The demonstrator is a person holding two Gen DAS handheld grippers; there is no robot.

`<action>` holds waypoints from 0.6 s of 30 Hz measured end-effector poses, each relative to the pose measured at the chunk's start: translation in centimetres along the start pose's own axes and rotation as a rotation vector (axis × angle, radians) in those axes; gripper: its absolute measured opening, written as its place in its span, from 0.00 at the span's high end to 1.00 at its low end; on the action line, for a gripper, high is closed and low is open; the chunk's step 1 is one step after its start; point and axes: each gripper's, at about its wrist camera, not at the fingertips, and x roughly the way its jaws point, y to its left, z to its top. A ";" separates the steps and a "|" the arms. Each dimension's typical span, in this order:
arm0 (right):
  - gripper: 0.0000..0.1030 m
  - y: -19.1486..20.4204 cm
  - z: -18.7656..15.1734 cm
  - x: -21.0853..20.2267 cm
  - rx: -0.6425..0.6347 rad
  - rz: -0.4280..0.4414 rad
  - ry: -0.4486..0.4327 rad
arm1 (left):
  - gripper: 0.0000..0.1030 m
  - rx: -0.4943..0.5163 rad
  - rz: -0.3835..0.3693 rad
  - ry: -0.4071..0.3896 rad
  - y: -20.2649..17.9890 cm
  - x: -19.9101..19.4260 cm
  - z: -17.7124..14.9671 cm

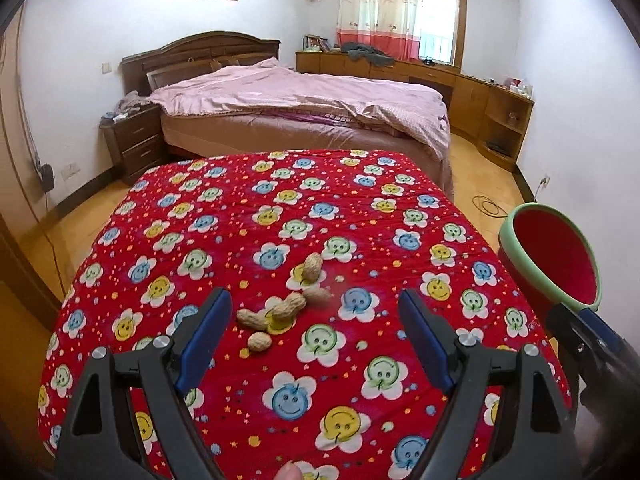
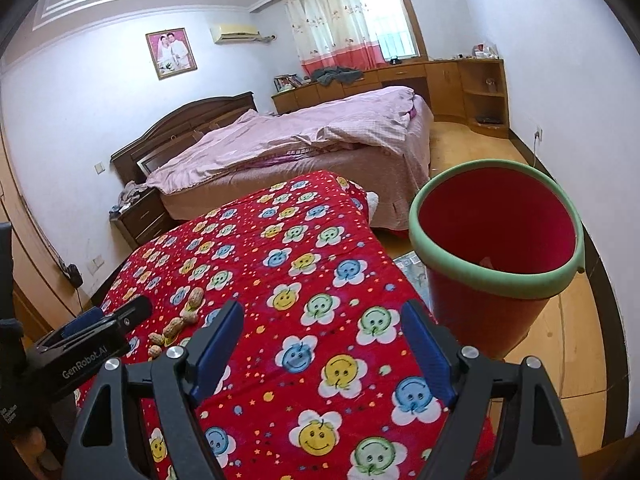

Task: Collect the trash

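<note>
left wrist: left gripper (image 1: 316,312) is hovering spread wide, empty, over peanut shells (image 1: 286,308) lying on the red quilt (image 1: 360,360) | risk: shells scattering if nudged | right wrist: right gripper (image 2: 322,338) is gaping, empty, red bin (image 2: 496,252) just beyond the quilt's right edge | bin's bottom partly hidden, contents unclear

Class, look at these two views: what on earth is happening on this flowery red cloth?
A person holds a gripper in each hand over a red smiley-flower cloth. The left gripper is open, aimed at a cluster of peanuts, touching none. The right gripper is also open and holds nothing. A red bin with a green rim waits beside the cloth's right edge.
</note>
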 end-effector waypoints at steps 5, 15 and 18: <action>0.20 0.9 -0.4 0.1 -0.015 0.009 0.006 | 0.18 -0.003 0.016 -0.002 0.4 0.1 -0.5; 0.20 1.6 -0.7 0.4 -0.034 0.015 0.020 | 0.18 -0.032 0.028 -0.010 1.2 0.2 -0.5; 0.20 1.6 -0.7 0.3 -0.030 0.015 0.022 | 0.18 -0.034 0.028 -0.006 1.2 0.2 -0.5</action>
